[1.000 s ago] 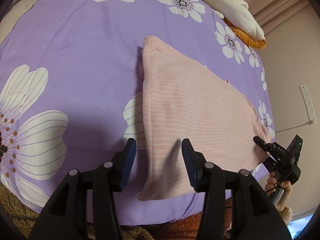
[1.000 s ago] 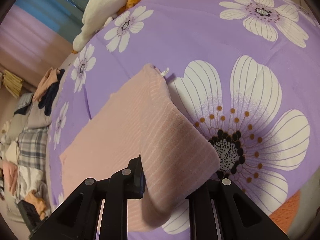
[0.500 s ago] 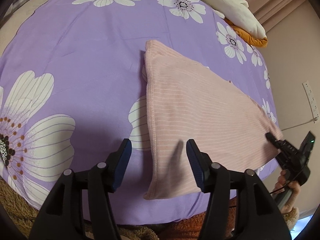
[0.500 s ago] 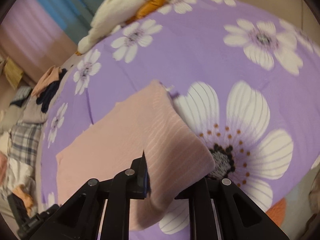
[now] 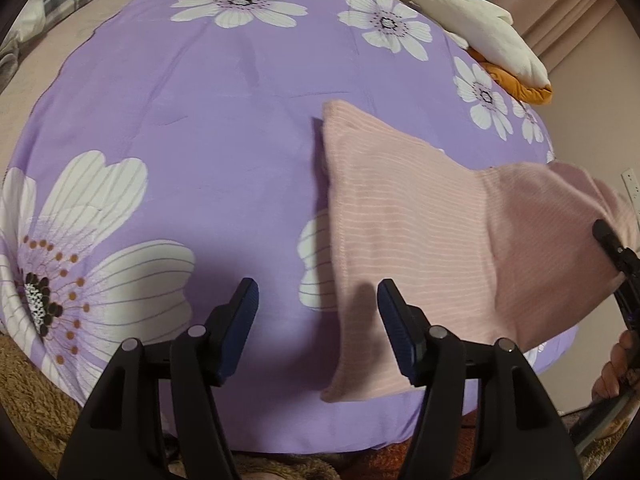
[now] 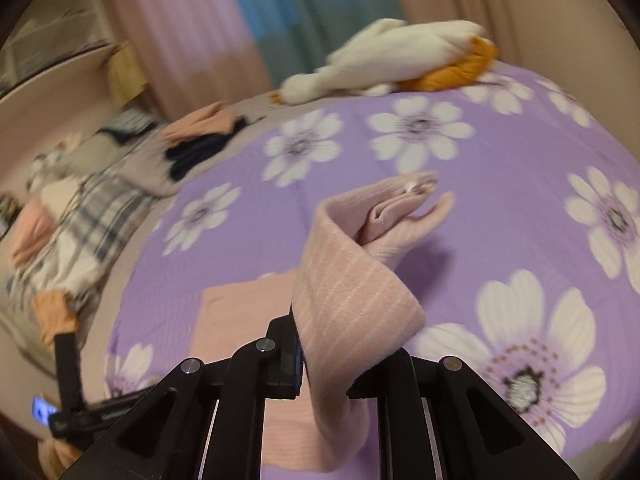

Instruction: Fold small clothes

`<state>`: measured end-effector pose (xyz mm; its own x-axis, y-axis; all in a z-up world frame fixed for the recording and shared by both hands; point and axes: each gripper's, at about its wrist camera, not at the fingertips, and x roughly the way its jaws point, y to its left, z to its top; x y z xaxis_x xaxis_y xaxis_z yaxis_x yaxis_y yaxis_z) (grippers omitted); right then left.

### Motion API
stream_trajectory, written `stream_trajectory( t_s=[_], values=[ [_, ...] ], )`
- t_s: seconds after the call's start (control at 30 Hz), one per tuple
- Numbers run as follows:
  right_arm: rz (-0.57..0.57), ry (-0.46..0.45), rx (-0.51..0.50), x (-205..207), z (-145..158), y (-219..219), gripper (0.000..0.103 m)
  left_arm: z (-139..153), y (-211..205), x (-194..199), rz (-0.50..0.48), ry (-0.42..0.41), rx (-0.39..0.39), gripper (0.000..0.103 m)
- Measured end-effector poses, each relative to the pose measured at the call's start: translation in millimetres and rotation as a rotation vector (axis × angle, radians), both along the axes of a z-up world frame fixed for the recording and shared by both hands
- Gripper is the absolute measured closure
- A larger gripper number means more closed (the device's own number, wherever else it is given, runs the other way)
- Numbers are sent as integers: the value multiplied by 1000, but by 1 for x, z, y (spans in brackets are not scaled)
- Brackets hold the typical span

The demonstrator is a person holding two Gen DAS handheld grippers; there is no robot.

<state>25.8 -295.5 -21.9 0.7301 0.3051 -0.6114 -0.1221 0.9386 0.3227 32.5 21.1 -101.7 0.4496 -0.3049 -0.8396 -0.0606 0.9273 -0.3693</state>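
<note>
The pink striped garment is serving as the reference landmark; it is lying on the purple floral bedspread that is covering the bed.

Left of the garment, in the left wrist view, a large white flower print is showing on the bedspread. The left tool is hovering over the near edge of the bedspread with its jaws standing wide apart and gripping nothing. Its left finger is sitting over bare bedspread to the left of the garment, while its right finger is sitting over the garment's near left portion. The garment's left hem is lying flat and straight on the bedspread.

Toward the right of the garment, its right portion is rising off the bedspread as a lifted flap. The right tool is appearing at that flap's edge, with the person's hand below it.

In the right wrist view, the right tool is clamping a fold of the garment between its jaws, which are standing narrow on the cloth. The fabric is draping over the tool and twisting away toward the bedspread. The view is blurred.

Beyond the garment, a white and orange plush toy is lying at the far edge of the bed, and a pile of other clothes is lying to the left of it.
</note>
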Motion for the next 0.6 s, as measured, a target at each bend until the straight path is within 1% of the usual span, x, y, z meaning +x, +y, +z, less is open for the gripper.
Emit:
stream_trajectory(
  t_s=[0.17,0.33,0.4,0.5,0.6],
  values=[
    [131,12,-47,4,-7,40,88,0,7,-2,25,3,16,41],
    [254,69,-90,5,-28,78,88,0,9,-4,35,7,26,41],
    [294,102,-102,6,-39,89,87,-1,9,-4,35,9,30,41],
    [351,184,-106,9,-63,105,87,-2,8,-4,34,13,36,40],
    [367,245,-152,9,-85,117,87,-2,8,-3,30,16,37,40]
  ],
)
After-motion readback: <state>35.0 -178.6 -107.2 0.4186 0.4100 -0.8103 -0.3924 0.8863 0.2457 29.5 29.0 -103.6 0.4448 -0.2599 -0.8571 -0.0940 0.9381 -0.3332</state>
